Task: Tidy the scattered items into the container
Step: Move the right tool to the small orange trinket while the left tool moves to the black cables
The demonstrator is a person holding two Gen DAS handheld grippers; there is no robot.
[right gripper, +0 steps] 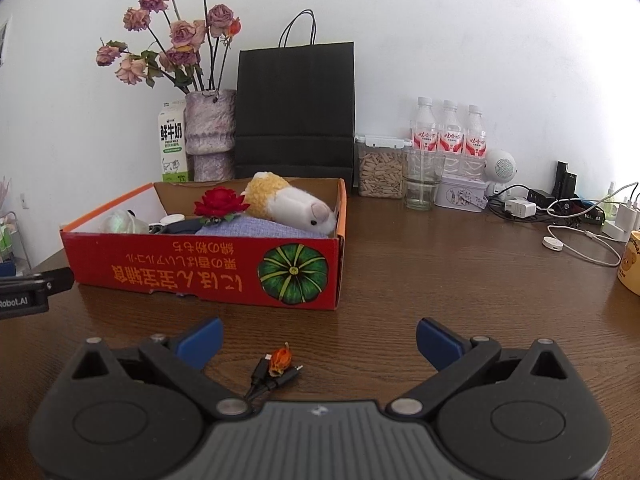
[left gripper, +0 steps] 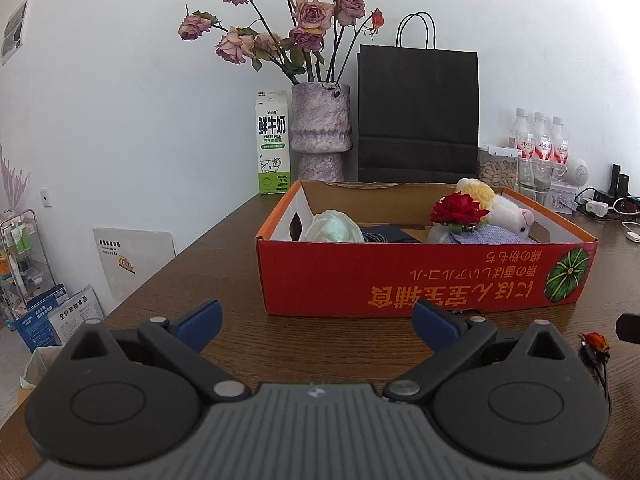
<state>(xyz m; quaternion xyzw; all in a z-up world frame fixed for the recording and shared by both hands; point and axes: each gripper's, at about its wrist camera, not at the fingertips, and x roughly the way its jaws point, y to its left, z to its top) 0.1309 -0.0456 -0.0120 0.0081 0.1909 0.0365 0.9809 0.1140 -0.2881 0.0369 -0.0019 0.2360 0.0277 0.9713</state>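
Observation:
A red cardboard box (left gripper: 400, 280) with a pumpkin print stands on the wooden table; it also shows in the right wrist view (right gripper: 180, 268). It holds a plush toy (right gripper: 292, 200), a red fabric rose (right gripper: 219, 202), a blue cloth (right gripper: 248, 228) and a pale green bag (left gripper: 332, 226). A black cable bundle with an orange tie (right gripper: 278, 366) lies on the table between my right gripper's fingers, near the left one; it also shows in the left wrist view (left gripper: 596, 350). My right gripper (right gripper: 318, 340) is open. My left gripper (left gripper: 316, 326) is open and empty, just before the box's front wall.
Along the back wall stand a milk carton (left gripper: 273, 142), a vase of dried roses (left gripper: 320, 132), a black paper bag (left gripper: 418, 116), a seed jar (right gripper: 380, 168), a glass (right gripper: 422, 180), water bottles (right gripper: 450, 132), and chargers with cables (right gripper: 560, 208). A yellow mug (right gripper: 632, 264) sits at the far right.

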